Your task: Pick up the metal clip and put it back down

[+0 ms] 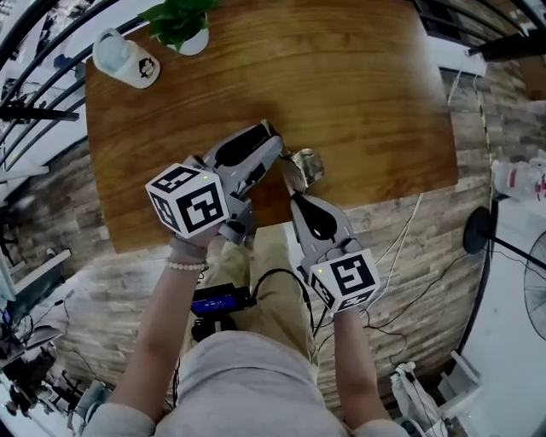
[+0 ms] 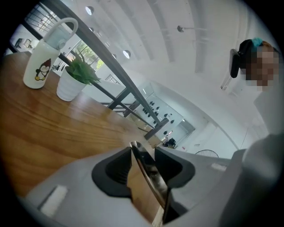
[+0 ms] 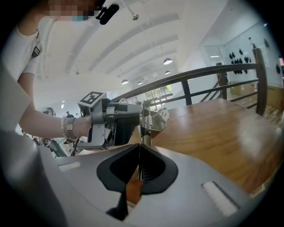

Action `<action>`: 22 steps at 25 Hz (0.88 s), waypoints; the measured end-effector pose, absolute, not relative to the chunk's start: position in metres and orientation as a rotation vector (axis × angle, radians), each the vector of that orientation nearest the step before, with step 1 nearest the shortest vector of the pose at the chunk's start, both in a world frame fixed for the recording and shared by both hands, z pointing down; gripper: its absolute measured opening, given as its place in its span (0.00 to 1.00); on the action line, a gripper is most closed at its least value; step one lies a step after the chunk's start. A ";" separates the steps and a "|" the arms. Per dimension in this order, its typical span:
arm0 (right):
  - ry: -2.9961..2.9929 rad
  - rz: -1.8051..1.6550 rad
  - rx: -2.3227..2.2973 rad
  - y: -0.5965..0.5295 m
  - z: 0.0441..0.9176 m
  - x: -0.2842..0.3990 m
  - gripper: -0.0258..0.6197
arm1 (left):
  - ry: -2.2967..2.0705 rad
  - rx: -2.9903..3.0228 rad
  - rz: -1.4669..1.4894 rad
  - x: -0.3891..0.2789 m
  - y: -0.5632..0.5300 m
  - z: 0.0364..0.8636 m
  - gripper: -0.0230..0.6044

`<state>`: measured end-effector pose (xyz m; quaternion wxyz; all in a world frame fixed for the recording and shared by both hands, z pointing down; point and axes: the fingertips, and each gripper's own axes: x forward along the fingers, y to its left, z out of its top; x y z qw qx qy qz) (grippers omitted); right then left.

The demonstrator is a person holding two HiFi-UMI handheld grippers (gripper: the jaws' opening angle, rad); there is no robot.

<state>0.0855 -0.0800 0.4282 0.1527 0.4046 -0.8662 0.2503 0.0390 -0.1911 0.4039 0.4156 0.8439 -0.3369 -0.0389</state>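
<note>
- Head view: metal clip [image 1: 305, 166] at the near edge of the wooden table [image 1: 367, 94], pinched from two sides by left gripper [image 1: 278, 152] and right gripper [image 1: 296, 193]. Possibly lifted clear of the wood; not certain from above. Penguin mug [image 1: 126, 58] and potted plant [image 1: 181, 21] well apart, at the far edge.
- Left gripper view: jaws narrow, clamped on a thin shiny plate of the clip [image 2: 151, 173], seen edge-on.
- Right gripper view: jaws almost together, nipping a thin metal handle; clip body [image 3: 154, 119] just ahead.
- Handling, as a judgement: light, stiff, springy, slick-surfaced. Take hold on a flat handle, pads square to it; expect twisting under a corner grip.
</note>
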 end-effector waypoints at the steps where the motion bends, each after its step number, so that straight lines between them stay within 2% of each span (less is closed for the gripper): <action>1: -2.481 0.735 1.159 -0.081 0.431 0.086 0.08 | -0.848 2.111 -0.097 0.039 -0.192 0.408 0.30; 22: -2.394 1.004 1.098 -0.089 0.483 0.090 0.09 | -0.895 1.993 0.059 0.045 -0.205 0.479 0.31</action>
